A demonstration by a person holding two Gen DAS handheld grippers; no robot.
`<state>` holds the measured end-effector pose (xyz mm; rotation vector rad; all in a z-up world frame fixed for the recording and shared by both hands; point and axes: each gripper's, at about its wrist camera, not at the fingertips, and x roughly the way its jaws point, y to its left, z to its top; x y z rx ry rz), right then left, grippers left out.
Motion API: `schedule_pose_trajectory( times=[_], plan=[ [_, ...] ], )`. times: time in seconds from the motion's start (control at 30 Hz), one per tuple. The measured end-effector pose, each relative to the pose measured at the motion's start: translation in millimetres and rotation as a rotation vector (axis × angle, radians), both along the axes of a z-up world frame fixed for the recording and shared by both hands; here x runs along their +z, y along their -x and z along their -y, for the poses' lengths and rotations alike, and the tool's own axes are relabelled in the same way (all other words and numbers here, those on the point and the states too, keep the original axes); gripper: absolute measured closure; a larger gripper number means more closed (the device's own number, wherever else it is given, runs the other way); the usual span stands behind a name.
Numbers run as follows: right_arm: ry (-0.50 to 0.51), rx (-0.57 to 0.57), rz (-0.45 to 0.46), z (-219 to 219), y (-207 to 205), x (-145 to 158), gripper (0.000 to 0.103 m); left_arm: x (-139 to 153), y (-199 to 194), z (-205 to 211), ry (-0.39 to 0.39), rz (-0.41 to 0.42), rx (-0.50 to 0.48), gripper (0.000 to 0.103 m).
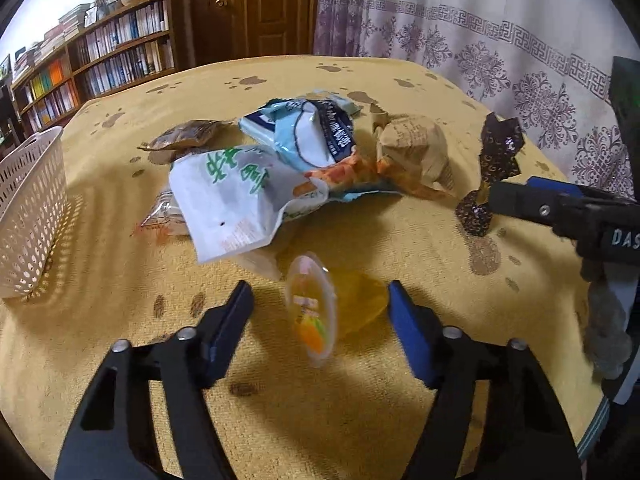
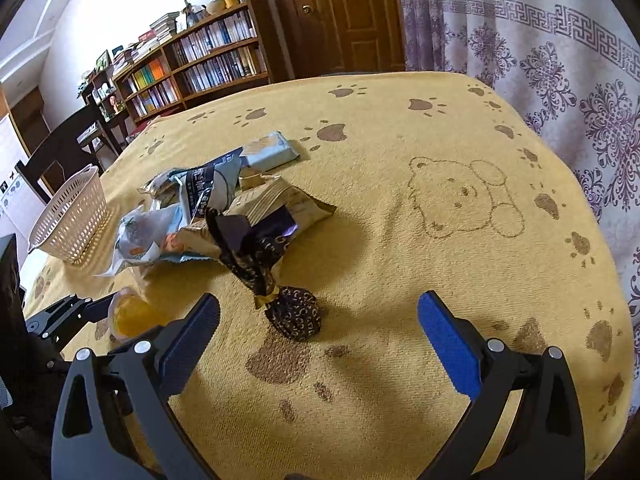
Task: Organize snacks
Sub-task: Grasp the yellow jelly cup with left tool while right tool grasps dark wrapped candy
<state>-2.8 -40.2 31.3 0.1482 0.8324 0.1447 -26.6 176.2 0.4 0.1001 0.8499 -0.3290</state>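
Observation:
A clear jelly cup with yellow filling lies on its side on the yellow paw-print tablecloth. My left gripper is open, one finger on each side of the cup. A dark, gold-patterned twist-wrapped candy stands with its long tail up. My right gripper is open around its round base, which sits just ahead and left of centre. In the left wrist view one right finger reaches the candy. The right wrist view shows the cup far left.
A white perforated basket stands at the table's left edge. Mid-table lies a pile of snacks: a white bag with green letters, a blue-white bag, a tan paper bag and a brown packet. Behind are a bookshelf, a door and curtains.

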Motion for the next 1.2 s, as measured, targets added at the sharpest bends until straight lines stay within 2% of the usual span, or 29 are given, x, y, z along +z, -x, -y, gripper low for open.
schedule_pose_trajectory(
  times=[0.07,0.17,0.43,0.53,0.8,0.97,1.1,1.2],
  plan=[
    [0.009,0.01,0.005,-4,1,-1,0.005,0,1,0,0.013,0.002,-0.005,0.049],
    [0.037,0.023,0.017,-10,2,-3,0.006,1,2,1,0.013,0.007,-0.003,0.05],
    [0.063,0.026,-0.016,-14,1,-14,0.039,7,14,0,-0.001,0.029,-0.001,0.05],
    [0.058,0.021,-0.027,-13,-1,-17,0.043,13,21,-1,-0.006,0.044,0.002,0.05],
    [0.08,0.042,-0.012,-24,1,-18,0.044,29,31,-9,-0.023,0.088,0.032,0.05],
    [0.146,0.02,0.0,-31,-2,-21,0.058,38,33,-18,-0.012,0.11,0.059,0.05],
    [0.151,-0.001,0.005,-28,-1,-20,0.072,40,32,-25,-0.005,0.116,0.073,0.05],
    [0.139,-0.014,0.012,-25,2,-15,0.073,41,34,-29,0.0,0.117,0.081,0.05]
  ],
)
